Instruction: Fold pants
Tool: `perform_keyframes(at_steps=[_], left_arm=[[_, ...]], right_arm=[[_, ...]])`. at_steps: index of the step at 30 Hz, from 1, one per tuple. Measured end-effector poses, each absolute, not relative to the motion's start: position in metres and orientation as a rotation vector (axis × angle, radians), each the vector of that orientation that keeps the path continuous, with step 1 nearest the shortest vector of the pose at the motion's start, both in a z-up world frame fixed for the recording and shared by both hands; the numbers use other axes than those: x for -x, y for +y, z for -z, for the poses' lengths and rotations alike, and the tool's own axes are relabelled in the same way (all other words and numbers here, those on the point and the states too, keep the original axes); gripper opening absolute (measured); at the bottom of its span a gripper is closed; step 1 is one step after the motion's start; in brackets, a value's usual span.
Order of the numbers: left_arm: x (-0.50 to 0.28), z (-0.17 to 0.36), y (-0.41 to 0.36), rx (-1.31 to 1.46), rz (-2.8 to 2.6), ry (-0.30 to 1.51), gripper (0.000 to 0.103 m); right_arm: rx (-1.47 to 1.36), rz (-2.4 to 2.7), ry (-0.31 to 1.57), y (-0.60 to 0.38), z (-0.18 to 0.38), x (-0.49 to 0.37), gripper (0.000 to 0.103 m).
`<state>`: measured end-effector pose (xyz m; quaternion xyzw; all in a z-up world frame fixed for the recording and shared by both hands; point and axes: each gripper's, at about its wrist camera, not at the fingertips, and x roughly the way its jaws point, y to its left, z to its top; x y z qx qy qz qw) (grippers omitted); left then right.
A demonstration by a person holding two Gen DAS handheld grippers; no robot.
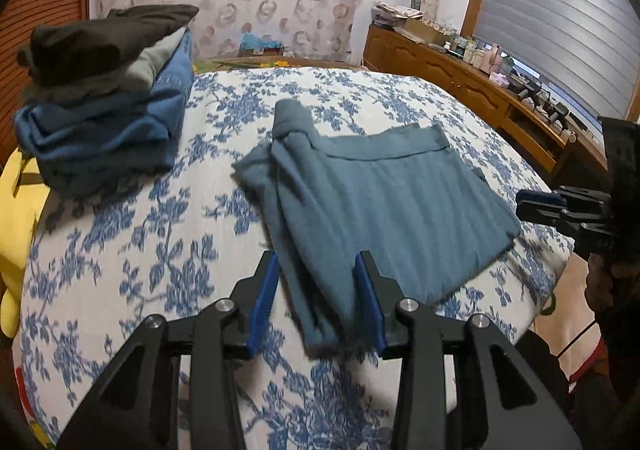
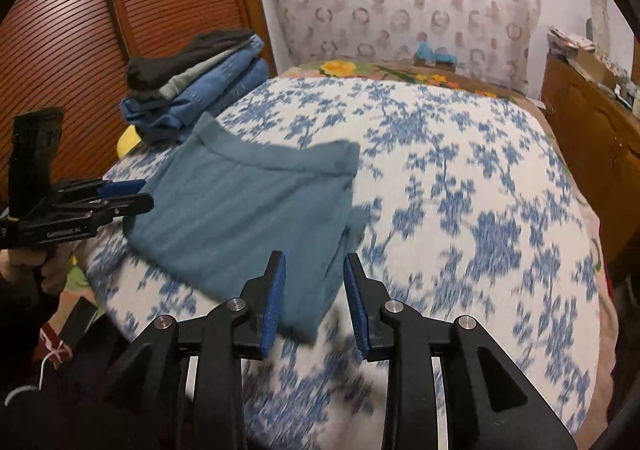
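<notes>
Bed with white-and-blue floral cotton cover (image 1: 120,250) filled both views. Stack of folded dark and denim clothes (image 1: 104,97) sat far left. Folded teal ribbed knit pants (image 1: 384,201) lay mid-bed, near front edge. Left gripper (image 1: 316,302) part open, pants' near corner between pads, unpinched. Right gripper (image 2: 314,306) narrowly open, empty, over pants' near edge. Risk: loose bunched roll at far-left corner might spring fold apart; dragging pad could skew layers.

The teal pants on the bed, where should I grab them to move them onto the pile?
Probably the near folded edge of the teal pants: layers lie stacked there, facing both grippers. Slide fingers in low from the near side; the far waistband end is loose and bunched.
</notes>
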<state>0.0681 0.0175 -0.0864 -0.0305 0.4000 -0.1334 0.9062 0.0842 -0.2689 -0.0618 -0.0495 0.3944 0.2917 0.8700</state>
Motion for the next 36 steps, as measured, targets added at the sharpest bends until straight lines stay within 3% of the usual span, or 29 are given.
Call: perform_keyframes(at_steps=[11,16,26,30,34,36], left_arm=[[-0.067,0.094,0.022,0.079,0.277,0.832,0.039],[-0.067,0.096,0.022,0.079,0.276,0.829,0.040],[-0.066,0.097,0.022,0.079,0.275,0.826,0.040],[-0.066,0.097,0.022,0.081,0.275,0.827,0.040],[-0.064,0.098,0.021,0.085,0.275,0.823,0.041],[-0.064,0.099,0.021,0.088,0.276,0.821,0.041]], right_arm=[[0.076,-0.619,0.879,-0.270,0.084,-0.074,0.029],[0.109,-0.593,0.861,-0.272,0.086,-0.070,0.008],[0.090,-0.601,0.851,-0.276,0.080,-0.068,0.006],[0.113,-0.586,0.828,-0.270,0.071,-0.073,0.012],[0.124,-0.552,0.811,-0.264,0.066,-0.086,0.034],[0.141,-0.520,0.807,-0.259,0.067,-0.096,0.038]])
